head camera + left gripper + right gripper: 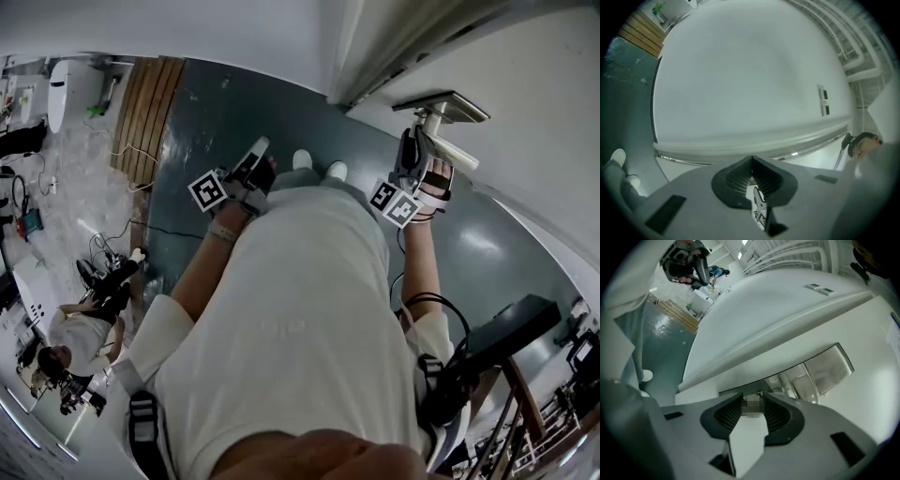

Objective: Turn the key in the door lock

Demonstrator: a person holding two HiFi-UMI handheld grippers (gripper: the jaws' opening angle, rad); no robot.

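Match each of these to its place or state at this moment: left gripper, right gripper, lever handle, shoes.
Things:
1. left gripper
2. right gripper
3. lever handle
4. shoes

Places or states:
A. white, on the grey-green floor
B. shut, nothing in it
C. silvery metal, mounted on the door
D. raised to the door, close beside the handle

Pairs: 1-B, 2-D, 3-C, 4-A

Left gripper's (751, 161) jaws together, right gripper's (753, 401) narrowly apart.
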